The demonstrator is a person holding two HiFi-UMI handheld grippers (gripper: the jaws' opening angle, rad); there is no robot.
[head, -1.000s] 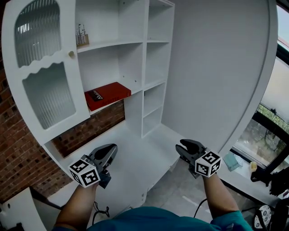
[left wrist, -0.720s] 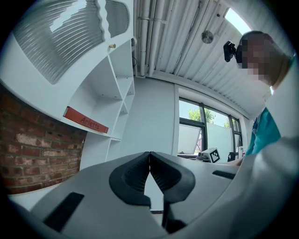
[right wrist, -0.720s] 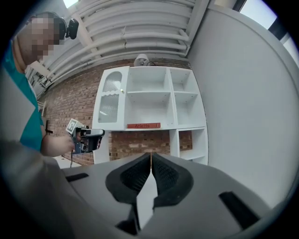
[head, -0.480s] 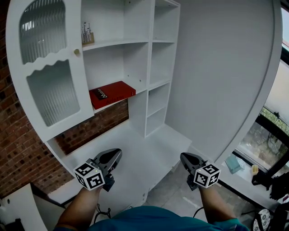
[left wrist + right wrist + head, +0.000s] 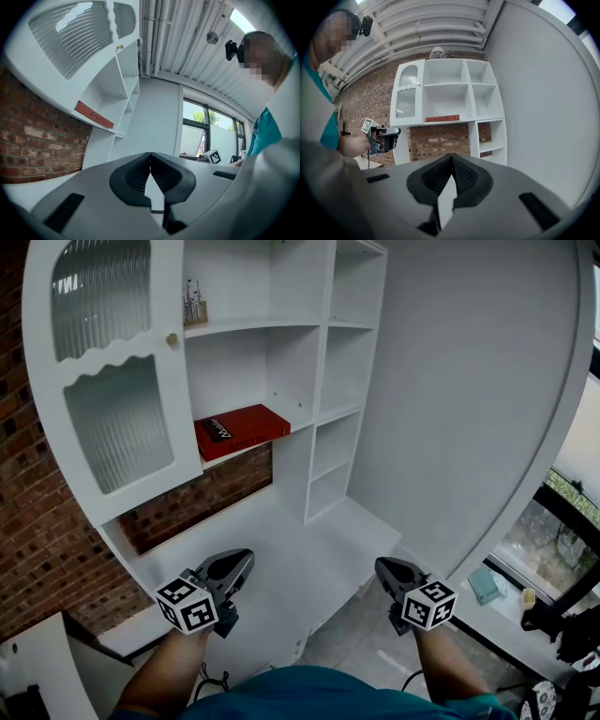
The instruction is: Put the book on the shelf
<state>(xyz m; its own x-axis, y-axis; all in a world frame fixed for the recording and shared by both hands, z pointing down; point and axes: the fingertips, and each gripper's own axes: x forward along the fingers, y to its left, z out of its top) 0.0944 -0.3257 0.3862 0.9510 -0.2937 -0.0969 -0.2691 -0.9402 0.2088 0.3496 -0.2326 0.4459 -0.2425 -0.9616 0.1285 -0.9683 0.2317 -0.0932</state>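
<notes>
Red book (image 5: 242, 430) lies flat on the shelf (image 5: 305, 418), so the job looks done. L hand-held gripper (image 5: 240, 561) and R hand-held gripper (image 5: 382, 567) hang well below the book, both w/ jaws closed on nothing. Risk: the book sits near the shelf's front edge, and a nudge from below could tip it off.

Shelf unit (image 5: 292, 474), smooth matt white paint; door panes (image 5: 117, 423), ribbed glass; wall (image 5: 37, 521), rough red brick; book (image 5: 242, 429), smooth red cover.
</notes>
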